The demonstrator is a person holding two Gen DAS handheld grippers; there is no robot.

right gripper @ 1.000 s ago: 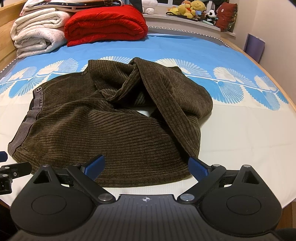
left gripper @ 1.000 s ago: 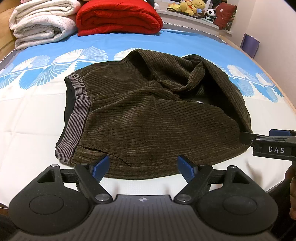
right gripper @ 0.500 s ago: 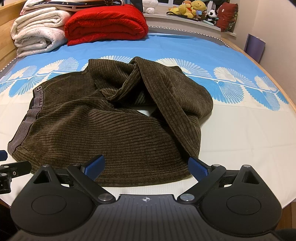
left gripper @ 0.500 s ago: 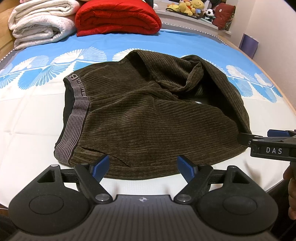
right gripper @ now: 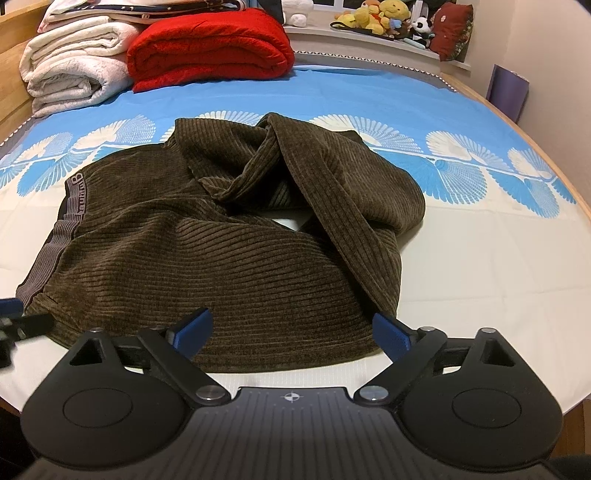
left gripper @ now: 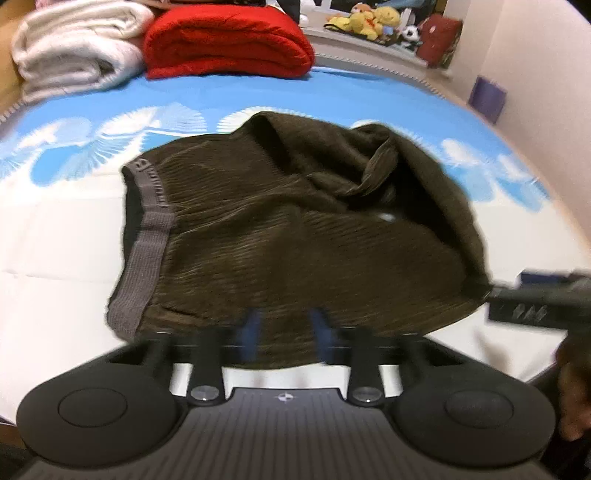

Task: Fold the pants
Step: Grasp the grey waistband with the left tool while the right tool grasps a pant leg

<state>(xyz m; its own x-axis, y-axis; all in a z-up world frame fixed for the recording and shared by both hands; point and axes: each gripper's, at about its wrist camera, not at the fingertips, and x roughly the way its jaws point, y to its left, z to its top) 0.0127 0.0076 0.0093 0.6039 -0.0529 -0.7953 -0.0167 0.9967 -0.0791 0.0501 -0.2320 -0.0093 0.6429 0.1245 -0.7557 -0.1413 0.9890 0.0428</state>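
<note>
Dark brown corduroy pants (left gripper: 295, 236) lie crumpled on the bed, grey waistband (left gripper: 147, 236) at the left, legs bunched and twisted at the back right (right gripper: 332, 177). My left gripper (left gripper: 286, 332) is over the near hem, its blue pads much closer together and blurred, with fabric between them. My right gripper (right gripper: 291, 328) is wide open at the near hem, its right pad by the right fold. Each gripper shows at the edge of the other's view, the right one (left gripper: 535, 306) and the left one (right gripper: 14, 321).
The bed (right gripper: 480, 266) has a blue and white fan-pattern sheet. A red folded blanket (right gripper: 210, 51) and white folded blankets (right gripper: 74, 74) lie at the head. Plush toys (right gripper: 388, 14) sit on a shelf behind. The bed's front edge is just below the grippers.
My left gripper's fingers have closed in from wide open and it has moved forward over the near hem. The right gripper has barely moved.
</note>
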